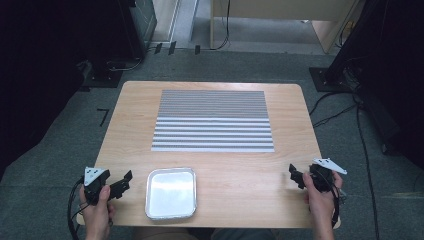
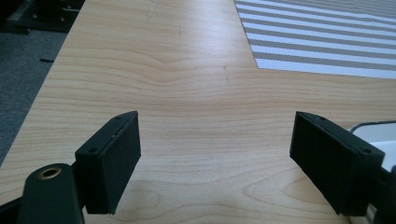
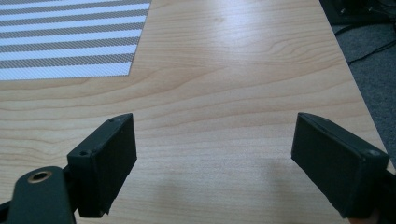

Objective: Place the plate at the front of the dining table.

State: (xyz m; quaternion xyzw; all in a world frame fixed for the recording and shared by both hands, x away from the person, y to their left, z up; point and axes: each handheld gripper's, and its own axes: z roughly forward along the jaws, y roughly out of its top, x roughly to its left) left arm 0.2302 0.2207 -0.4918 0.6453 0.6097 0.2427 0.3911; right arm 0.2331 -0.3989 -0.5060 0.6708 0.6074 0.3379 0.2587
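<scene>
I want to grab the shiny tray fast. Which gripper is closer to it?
The left gripper. It sits just beside the tray, near its left rim, while the right gripper is far off toward the table's right edge.

No legible text, labels, brands or numbers on worktop [image 1: 225,165], striped mat [image 1: 213,121] or foil tray [image 1: 171,193].
</scene>
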